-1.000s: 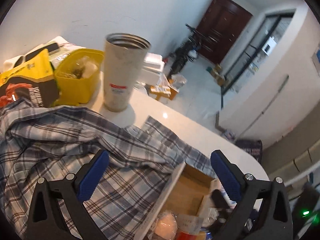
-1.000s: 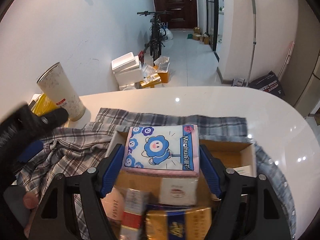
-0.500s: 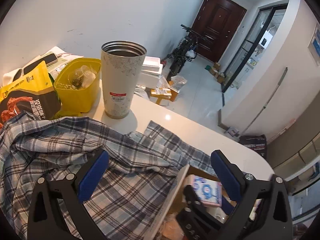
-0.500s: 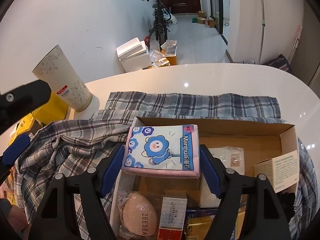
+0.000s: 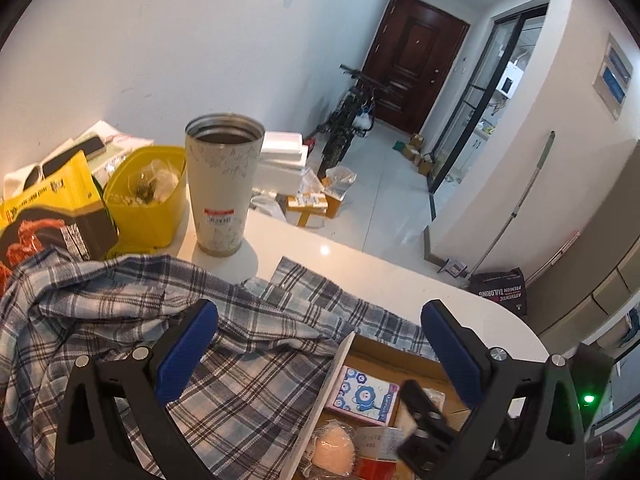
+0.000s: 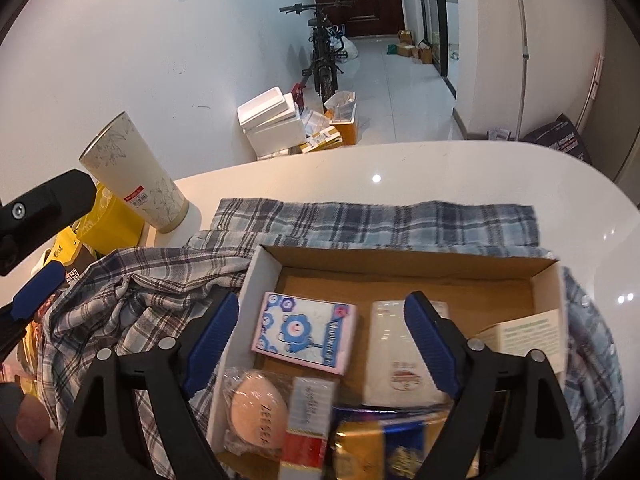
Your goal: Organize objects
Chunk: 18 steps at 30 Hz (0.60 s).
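The right gripper (image 6: 320,324) is seen spread over the cardboard box (image 6: 404,258), its jaws having just been opening; the pink tissue pack (image 6: 306,330) lies flat on the box floor between them, touched by neither pad. The left gripper (image 5: 320,328) is held wide apart above the plaid shirt (image 5: 120,320), nothing pinched. A patterned tumbler (image 5: 222,184) stands upright on the white table (image 6: 400,172) beyond the shirt

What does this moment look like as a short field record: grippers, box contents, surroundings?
right gripper: open over the cardboard box, jaws just widened, nothing between pads
tissue pack: lying in box, released
left gripper: open, empty, above plaid shirt
also in box: white packet, pink sponge
table: tumbler, yellow tub
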Tool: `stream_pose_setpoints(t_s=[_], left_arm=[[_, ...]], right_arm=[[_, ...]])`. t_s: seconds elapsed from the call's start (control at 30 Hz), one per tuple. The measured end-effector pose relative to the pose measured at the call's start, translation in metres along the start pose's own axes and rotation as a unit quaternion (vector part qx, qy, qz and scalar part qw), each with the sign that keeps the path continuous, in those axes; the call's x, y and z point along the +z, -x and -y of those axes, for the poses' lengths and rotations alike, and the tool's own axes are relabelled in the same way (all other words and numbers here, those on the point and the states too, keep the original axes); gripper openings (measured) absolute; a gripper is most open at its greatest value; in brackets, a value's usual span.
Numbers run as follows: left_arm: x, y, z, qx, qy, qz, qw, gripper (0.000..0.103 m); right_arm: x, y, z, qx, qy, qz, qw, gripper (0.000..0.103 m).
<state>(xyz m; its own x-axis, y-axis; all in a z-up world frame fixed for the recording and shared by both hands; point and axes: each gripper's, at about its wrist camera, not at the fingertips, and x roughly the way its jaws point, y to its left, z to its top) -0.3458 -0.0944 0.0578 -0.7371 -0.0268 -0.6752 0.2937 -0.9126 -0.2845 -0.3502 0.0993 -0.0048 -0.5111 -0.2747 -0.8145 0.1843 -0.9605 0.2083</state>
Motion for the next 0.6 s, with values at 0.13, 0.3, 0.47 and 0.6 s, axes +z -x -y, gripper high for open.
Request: stream_pose_setpoints(t_s=[0.13,0.3,0.47,0.6], left_arm=[[0.000,0.015,0.013,-0.010,-0.034,0.023,0.9991,0.103],[-0.006,0.025,0.036,-0.047,-0.087,0.025,0.9948,0.103],[-0.021,0.037,0.066,-0.039,-0.153,0.055,0.9860,0.103],[-0.031,0.050,0.082,-0.065,-0.178,0.062,0.9799,0.103]], right_arm=[[0.000,0.027,0.014,-0.018,0.004,0.029,0.999,0.084],[-0.002,0.065,0.034,-0.049,0.020,0.076,0.996,0.085],[-0.004,0.095,0.055,-0.062,0.028,0.115,0.991,0.090],[-0.006,0.113,0.067,-0.061,0.028,0.135,0.989,0.090]])
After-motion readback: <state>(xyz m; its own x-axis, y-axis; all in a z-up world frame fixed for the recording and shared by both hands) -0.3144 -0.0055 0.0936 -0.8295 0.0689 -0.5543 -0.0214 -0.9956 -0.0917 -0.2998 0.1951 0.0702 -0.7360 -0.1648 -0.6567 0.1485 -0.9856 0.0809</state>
